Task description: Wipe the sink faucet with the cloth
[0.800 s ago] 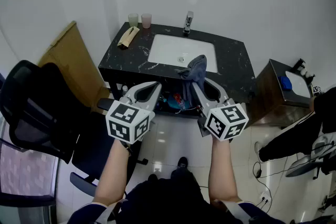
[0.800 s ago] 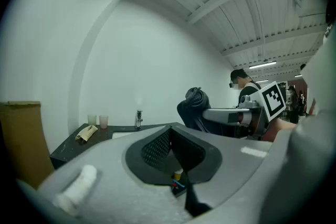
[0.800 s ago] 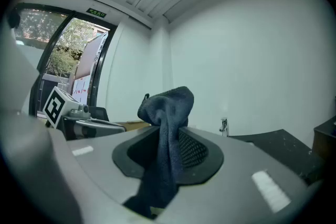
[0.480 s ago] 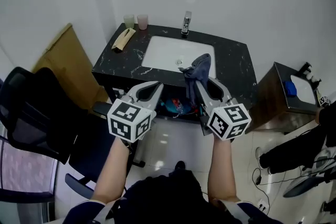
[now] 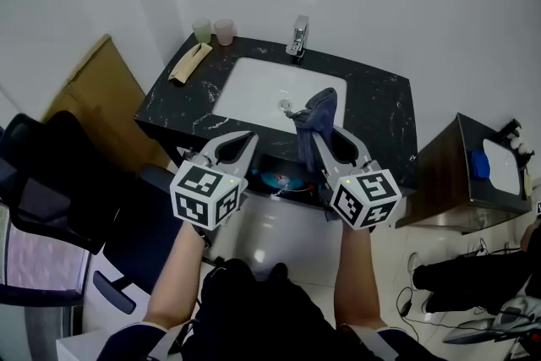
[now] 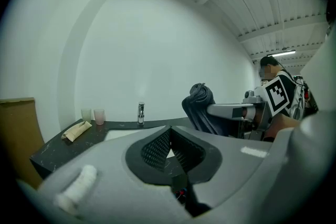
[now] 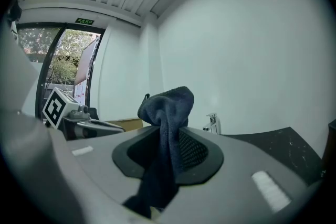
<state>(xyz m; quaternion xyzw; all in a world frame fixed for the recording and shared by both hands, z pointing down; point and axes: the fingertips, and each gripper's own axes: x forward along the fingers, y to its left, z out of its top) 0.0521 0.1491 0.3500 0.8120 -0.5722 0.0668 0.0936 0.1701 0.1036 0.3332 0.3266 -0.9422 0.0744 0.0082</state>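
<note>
Faucet (image 5: 297, 36) stands upright at the sink's (image 5: 254, 89) far edge, dead ahead of the right tongs (image 5: 322, 134) pinching the cloth (image 5: 318, 108); left tongs (image 5: 247, 138) pressed together, empty.

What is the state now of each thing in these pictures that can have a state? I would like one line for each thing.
left tongs: shut, empty.
right tongs: shut on the cloth.
cloth: bunched, held in the air, one end sticking up.
faucet: upright, untouched, no water seen.
sink: nothing in it.
green cup: upright.
pink cup: upright.
</note>
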